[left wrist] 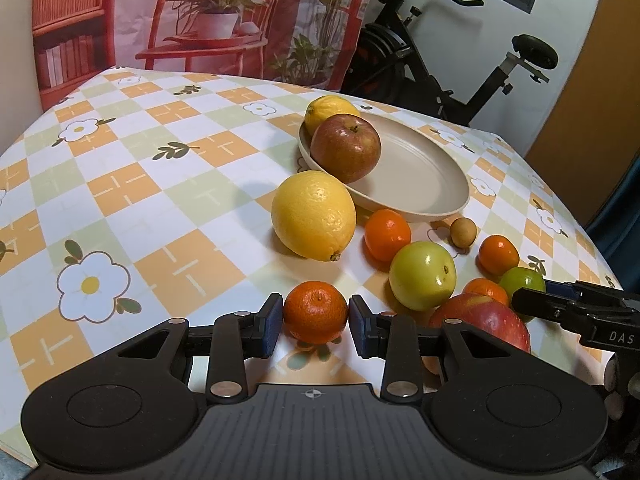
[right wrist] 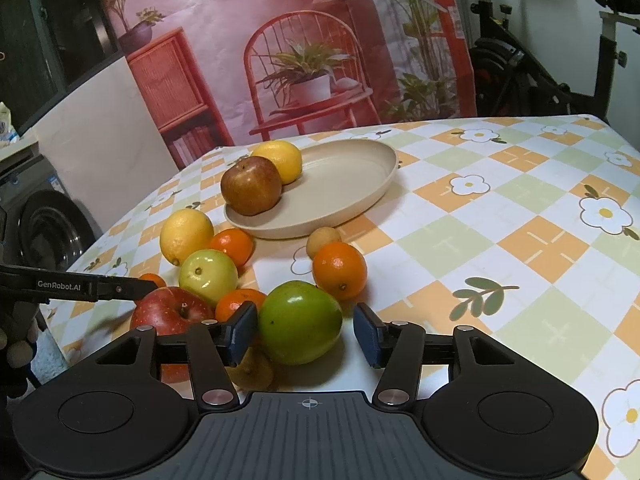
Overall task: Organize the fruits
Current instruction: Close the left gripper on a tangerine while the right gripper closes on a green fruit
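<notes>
Checked tablecloth [left wrist: 168, 184] fills the frame; beige plate [left wrist: 420, 176] upper centre carries an apple [left wrist: 346, 148] and lemon [left wrist: 326, 110]. Bottom centre, left gripper [left wrist: 316, 318] clamps a mandarin [left wrist: 315, 312]. Right gripper [right wrist: 306, 330] stands apart around a green apple [right wrist: 300, 322], right pad clear.

Exercise bike [left wrist: 460, 60] far ahead-right of hand-held gripper; printed backdrop [right wrist: 300, 40] straight ahead; washing machine [right wrist: 48, 228] left.
</notes>
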